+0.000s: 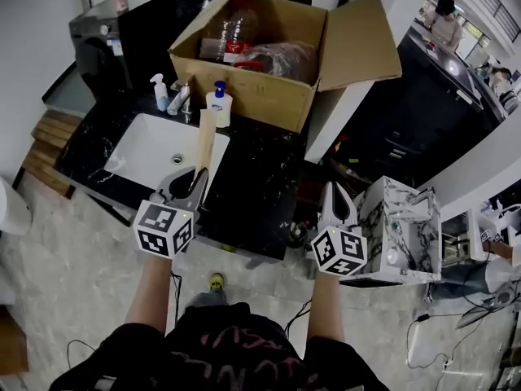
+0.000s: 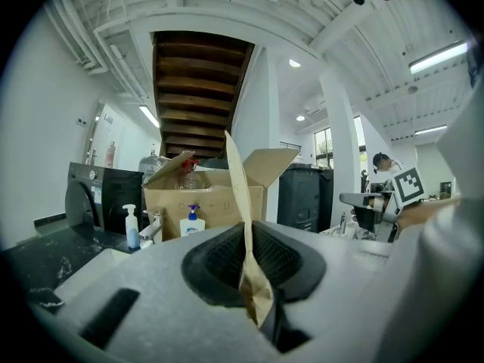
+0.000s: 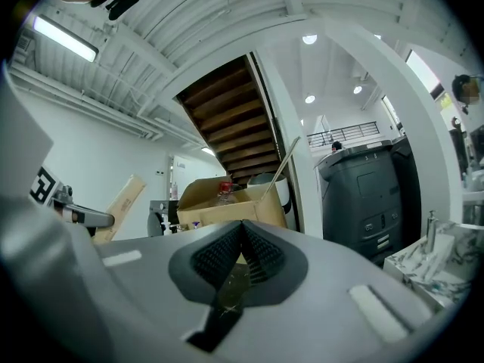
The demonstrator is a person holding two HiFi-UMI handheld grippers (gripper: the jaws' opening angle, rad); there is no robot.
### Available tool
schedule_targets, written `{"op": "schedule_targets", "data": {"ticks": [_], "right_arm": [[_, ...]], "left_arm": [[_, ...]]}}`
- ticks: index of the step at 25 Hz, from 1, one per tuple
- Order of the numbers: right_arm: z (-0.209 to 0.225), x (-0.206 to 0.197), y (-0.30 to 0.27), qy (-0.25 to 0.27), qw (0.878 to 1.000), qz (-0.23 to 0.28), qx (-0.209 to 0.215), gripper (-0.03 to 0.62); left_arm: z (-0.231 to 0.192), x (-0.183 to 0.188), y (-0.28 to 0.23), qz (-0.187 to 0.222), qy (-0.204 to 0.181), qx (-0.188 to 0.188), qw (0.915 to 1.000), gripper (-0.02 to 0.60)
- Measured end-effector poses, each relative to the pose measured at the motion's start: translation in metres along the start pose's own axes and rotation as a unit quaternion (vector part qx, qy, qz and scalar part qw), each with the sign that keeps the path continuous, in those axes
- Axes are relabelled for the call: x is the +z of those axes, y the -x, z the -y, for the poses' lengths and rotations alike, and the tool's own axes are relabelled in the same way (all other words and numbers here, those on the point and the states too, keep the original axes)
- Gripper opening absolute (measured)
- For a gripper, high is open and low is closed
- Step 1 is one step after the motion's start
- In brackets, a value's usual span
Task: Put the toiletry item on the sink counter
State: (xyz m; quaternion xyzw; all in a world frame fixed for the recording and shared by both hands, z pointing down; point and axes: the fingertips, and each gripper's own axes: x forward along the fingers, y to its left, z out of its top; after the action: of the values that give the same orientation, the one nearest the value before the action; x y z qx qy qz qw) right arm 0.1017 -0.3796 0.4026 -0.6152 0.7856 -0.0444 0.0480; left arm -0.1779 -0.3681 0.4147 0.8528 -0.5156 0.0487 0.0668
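Note:
My left gripper (image 1: 198, 179) is shut on the lower end of a long flat tan paper packet (image 1: 205, 141). The packet juts forward over the front edge of the white sink basin (image 1: 146, 155) set in the black marble counter (image 1: 256, 190). In the left gripper view the packet (image 2: 236, 195) stands on edge between the dark pads (image 2: 219, 259) and rises toward the ceiling. My right gripper (image 1: 335, 191) hovers right of the counter, by its corner, jaws shut with nothing between them (image 3: 240, 229). The packet (image 3: 121, 203) also shows at the left of the right gripper view.
On the counter behind the basin are a faucet (image 1: 181, 100), two pump bottles (image 1: 218, 104) (image 1: 160, 93) and an open cardboard box (image 1: 269, 63) holding bottles. A marble-patterned cabinet (image 1: 400, 226) stands at the right, a dark bin (image 1: 411, 116) beyond it, wooden steps (image 1: 50, 135) at the left.

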Motion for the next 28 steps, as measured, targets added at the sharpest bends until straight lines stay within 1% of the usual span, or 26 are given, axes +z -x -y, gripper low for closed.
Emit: {"op": "schedule_targets", "data": {"ticks": [4,6,11,15,19,23,28], "right_arm": [[0.001,0.012,-0.019,0.001,1.000,0.012,-0.021,0.003],[0.000,0.013,-0.028,0.001,1.000,0.016,-0.027,0.003],[0.002,0.006,-0.047,-0.004,0.999,0.016,-0.041,0.003],[0.002,0.002,-0.061,0.008,0.999,0.006,-0.036,0.003],[0.010,-0.002,-0.070,0.011,0.999,0.001,-0.040,0.003],[0.022,-0.008,-0.076,0.010,0.999,-0.008,-0.038,0.003],[0.043,-0.009,-0.085,0.010,1.000,-0.012,-0.023,0.003]], "left_arm": [[-0.015,0.016,-0.019,0.008,-0.002,-0.021,0.9997,0.029],[-0.019,0.018,-0.030,0.007,0.000,-0.032,0.9995,0.029],[-0.027,0.007,-0.057,-0.008,0.003,-0.058,0.9983,0.029],[-0.028,0.002,-0.077,-0.015,0.019,-0.080,0.9965,0.029],[-0.028,-0.010,-0.095,-0.032,0.039,-0.089,0.9947,0.029],[-0.015,-0.024,-0.112,-0.046,0.058,-0.103,0.9919,0.030],[0.003,-0.032,-0.132,-0.061,0.063,-0.096,0.9915,0.031]]}}
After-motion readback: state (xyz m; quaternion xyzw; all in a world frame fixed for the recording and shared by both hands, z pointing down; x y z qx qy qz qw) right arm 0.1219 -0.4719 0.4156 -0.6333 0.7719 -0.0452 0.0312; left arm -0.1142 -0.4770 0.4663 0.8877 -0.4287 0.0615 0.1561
